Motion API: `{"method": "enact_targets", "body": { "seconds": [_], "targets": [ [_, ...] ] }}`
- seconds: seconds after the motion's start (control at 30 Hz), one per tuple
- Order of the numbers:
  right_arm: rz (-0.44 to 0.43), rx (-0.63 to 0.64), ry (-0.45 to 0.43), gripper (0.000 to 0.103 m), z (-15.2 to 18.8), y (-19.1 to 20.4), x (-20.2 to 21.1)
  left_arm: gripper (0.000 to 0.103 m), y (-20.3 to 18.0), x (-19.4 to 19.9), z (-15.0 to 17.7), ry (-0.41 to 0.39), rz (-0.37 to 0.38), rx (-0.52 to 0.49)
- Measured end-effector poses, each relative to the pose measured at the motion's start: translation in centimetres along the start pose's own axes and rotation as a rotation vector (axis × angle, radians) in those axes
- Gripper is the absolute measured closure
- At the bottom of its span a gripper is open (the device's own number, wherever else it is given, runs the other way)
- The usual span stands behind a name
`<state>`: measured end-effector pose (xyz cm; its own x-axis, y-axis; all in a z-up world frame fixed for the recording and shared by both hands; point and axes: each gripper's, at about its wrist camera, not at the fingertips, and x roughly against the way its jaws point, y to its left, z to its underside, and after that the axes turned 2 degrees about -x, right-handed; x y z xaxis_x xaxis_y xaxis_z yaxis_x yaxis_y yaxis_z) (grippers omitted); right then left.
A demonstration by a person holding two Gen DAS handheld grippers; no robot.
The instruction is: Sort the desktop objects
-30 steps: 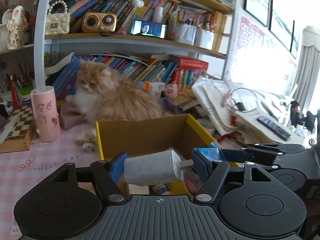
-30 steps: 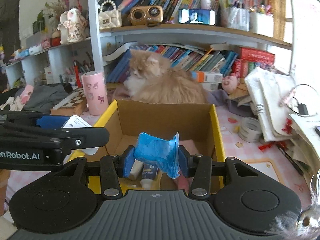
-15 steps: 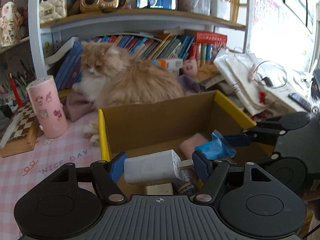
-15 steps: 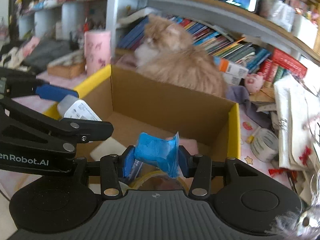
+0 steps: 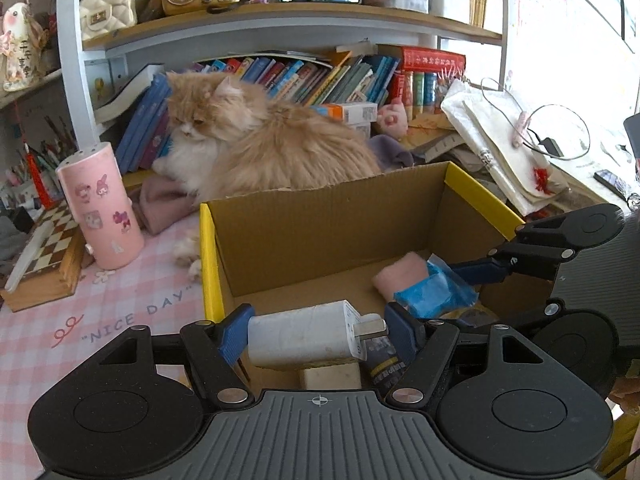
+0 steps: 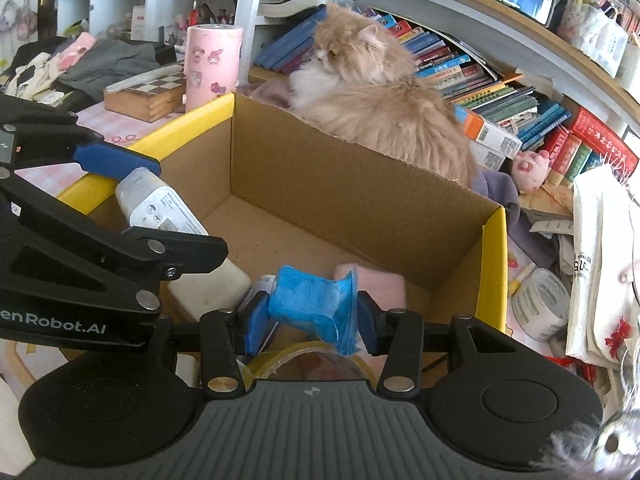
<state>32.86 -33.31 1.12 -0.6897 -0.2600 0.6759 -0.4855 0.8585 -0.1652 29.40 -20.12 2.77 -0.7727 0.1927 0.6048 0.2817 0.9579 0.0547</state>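
Two hand-held claws hovered over an open cardboard box [image 5: 320, 232] with yellow-edged flaps, which sat on a pink checked tabletop [image 5: 100, 312].

In the left wrist view, the left claw [image 5: 316, 334] filled the lower centre of the frame. Its blue pads [image 5: 234, 334] stood fairly wide apart and pinched a white plug-in charger [image 5: 304, 336] lengthwise, one pad against its flat end and the other against its metal prong. The charger hung above the near part of the box. Below it, on the box floor, lay a pale block [image 5: 330, 376] and a dark tube [image 5: 382, 364].

In the right wrist view, the right claw [image 6: 310, 318] sat at the lower centre, its pads closer together and squeezing a crumpled blue packet [image 6: 312, 306]. The packet was held above a roll of clear tape [image 6: 308, 356] lying in the box, with a pink pad [image 6: 380, 284] just behind it on the box floor. The left claw and its charger showed at the left of this frame, above the box's left side.

Behind the box, in the upper centre of both views, a fluffy ginger cat [image 6: 380, 96] sat in front of a shelf of books [image 5: 320, 76]. A pink cylinder [image 5: 100, 204] with cartoon stickers stood to the left of the box, beside a wooden chessboard case [image 5: 44, 256].
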Motion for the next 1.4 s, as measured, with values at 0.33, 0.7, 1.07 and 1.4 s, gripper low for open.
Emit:
{"method": "enact_targets", "body": {
  "seconds": [0.33,0.7,1.07,1.4],
  "targets": [
    [0.005,-0.037,-0.094,0.045,-0.1,-0.5,1.6,0.023,-0.4,3.5,0.1,-0.147,-0.028,0.017],
    [0.003,-0.102,-0.191,0.040,-0.9,-0.3,4.8,0.021,0.6,7.5,0.4,-0.241,-0.111,0.079],
    [0.037,-0.199,-0.232,0.040,0.4,1.3,8.4,0.020,3.4,12.4,3.2,-0.240,-0.178,0.146],
    [0.055,-0.277,-0.206,0.039,2.4,4.8,11.0,0.015,5.6,16.5,6.9,-0.241,-0.220,0.219]
  ]
}}
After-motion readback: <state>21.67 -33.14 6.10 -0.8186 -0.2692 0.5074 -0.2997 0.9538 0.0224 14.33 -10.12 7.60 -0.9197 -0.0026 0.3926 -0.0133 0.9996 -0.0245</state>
